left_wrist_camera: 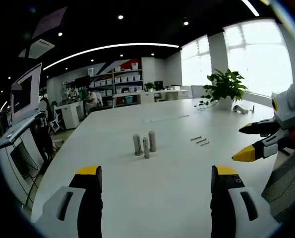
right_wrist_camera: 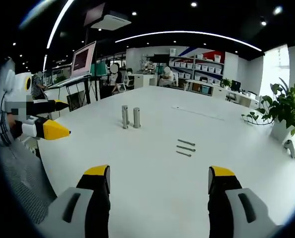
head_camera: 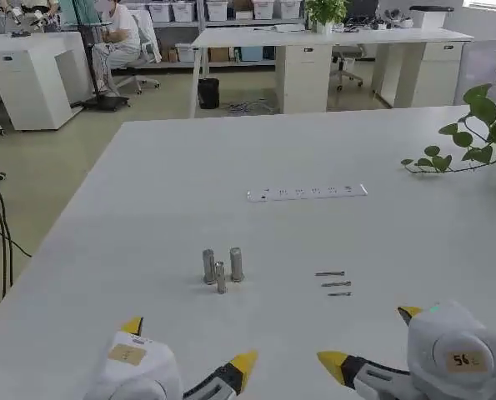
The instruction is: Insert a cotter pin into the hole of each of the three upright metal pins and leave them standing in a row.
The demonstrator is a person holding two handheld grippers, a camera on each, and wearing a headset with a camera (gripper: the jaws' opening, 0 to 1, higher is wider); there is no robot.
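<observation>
Three upright metal pins [head_camera: 221,269] stand in a tight cluster on the white table; they also show in the left gripper view [left_wrist_camera: 144,144] and the right gripper view [right_wrist_camera: 130,117]. Three thin cotter pins [head_camera: 335,283] lie side by side to their right, seen too as cotter pins [left_wrist_camera: 200,141] and cotter pins [right_wrist_camera: 185,148]. My left gripper [head_camera: 189,346] hovers open at the near edge, its jaws wide apart [left_wrist_camera: 157,174]. My right gripper [head_camera: 371,337] is open as well [right_wrist_camera: 158,175]. Both hold nothing and stay short of the pins.
A white power strip [head_camera: 308,192] lies farther back on the table. A potted plant [head_camera: 481,125] reaches in from the right edge. Desks, chairs and seated people fill the room behind. The bare table surface [head_camera: 147,208] spreads around the pins.
</observation>
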